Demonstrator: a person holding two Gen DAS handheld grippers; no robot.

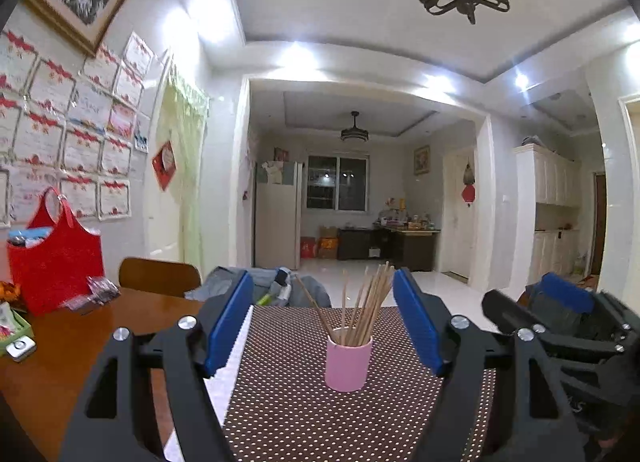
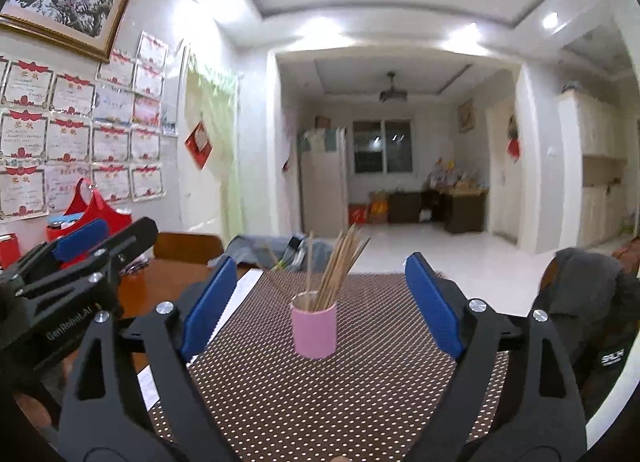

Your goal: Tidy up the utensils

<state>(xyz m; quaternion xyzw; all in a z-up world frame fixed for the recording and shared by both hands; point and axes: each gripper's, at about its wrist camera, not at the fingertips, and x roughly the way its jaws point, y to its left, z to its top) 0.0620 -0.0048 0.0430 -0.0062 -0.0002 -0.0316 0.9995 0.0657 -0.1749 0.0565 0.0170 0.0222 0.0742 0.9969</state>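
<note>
Standing upright on the dotted mat [image 1: 360, 422], pink cup [image 1: 347, 362] holds wooden sticks [image 1: 366, 302]. Left tongs [image 1: 324, 326] and right tongs [image 2: 320, 298] both spread, empty, short of cup.

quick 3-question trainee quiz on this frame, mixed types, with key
1. True or false: the pink cup lies tipped over on the dotted mat.
2. What does the cup hold? A) spoons B) wooden sticks C) nothing
3. Fill in: the left tool and right tool are both ____, gripping nothing.

Key: 1 false, it stands upright; 2 B; 3 open.
</note>
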